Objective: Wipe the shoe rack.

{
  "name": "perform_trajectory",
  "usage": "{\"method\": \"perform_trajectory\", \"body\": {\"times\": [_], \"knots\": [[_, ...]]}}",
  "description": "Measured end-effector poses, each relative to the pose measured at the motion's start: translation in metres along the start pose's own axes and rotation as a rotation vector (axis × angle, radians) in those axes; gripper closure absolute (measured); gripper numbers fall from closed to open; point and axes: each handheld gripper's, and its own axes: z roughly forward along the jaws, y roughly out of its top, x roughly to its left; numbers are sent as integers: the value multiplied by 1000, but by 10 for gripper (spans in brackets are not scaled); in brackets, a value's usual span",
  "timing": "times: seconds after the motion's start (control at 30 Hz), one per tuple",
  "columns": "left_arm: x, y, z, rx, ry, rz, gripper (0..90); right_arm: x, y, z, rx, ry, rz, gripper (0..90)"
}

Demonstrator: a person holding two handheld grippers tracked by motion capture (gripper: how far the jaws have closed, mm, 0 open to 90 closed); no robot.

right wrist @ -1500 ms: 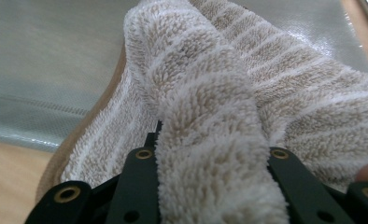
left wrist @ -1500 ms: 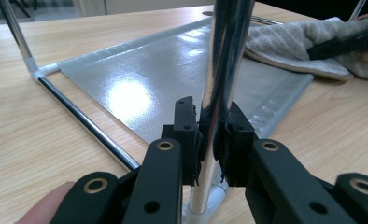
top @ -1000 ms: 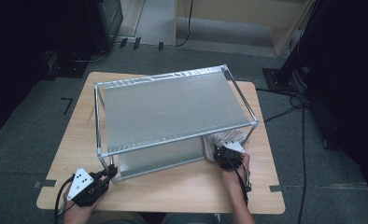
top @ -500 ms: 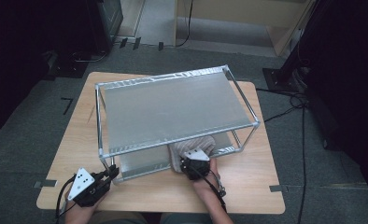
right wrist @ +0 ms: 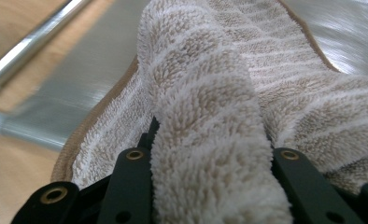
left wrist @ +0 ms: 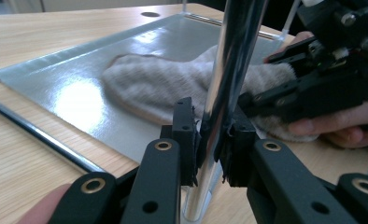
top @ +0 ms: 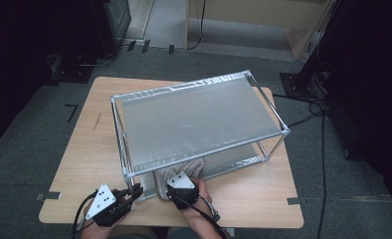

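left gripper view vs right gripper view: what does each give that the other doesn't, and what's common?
Left gripper view: the left gripper with its jaws shut on the shiny upright post of the metal rack, plus the right gripper and the person's fingers farther off.

Right gripper view: a thick fold of the striped towel pinched between the right gripper's own jaws, with its terry weave and tan edging close up.

Both: the towel lying on the rack's lower shelf, a rail at the shelf's edge, and the wooden table.
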Motion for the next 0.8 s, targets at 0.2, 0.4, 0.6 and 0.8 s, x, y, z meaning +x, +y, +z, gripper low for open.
{"method": "perform_trajectory", "body": {"times": [0.2,0.4,0.6,0.8], "knots": [[2,12,-13,-101,-9,-13,706,8,-1,0,-8,36,-37,651],[1,16,-14,-91,-11,-14,817,15,0,-1,-10,28,-42,646],[-7,13,-5,-41,-5,29,900,28,0,-1,-18,64,-88,641],[3,18,-20,-85,-22,22,685,25,-1,0,-28,86,-104,635]]}}
